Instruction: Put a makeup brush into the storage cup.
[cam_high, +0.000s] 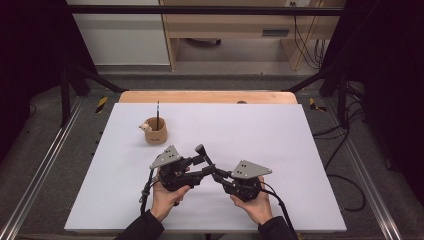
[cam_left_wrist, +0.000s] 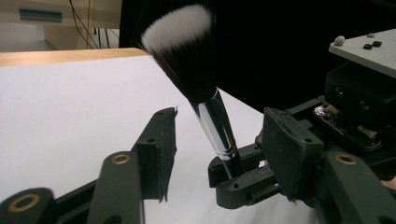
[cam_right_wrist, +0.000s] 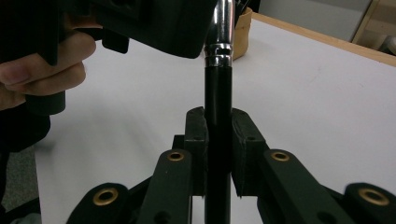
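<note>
Well behind the makeup brush (cam_left_wrist: 205, 98), a wooden cup (cam_high: 156, 131) (thin stick inside).

- The makeup brush (cam_right_wrist: 218, 93) ran off the right gripper view's top edge, its bristles cut away; its handle's lower end was hidden between the right tongs (cam_right_wrist: 218, 135);
- The small figure on the cup (cam_high: 156, 132) was too small to tell.

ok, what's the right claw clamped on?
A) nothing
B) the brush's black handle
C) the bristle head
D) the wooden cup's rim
B: in the right gripper view the right claw has both pads pressed against the black handle of the makeup brush, below its silver ferrule.
</note>
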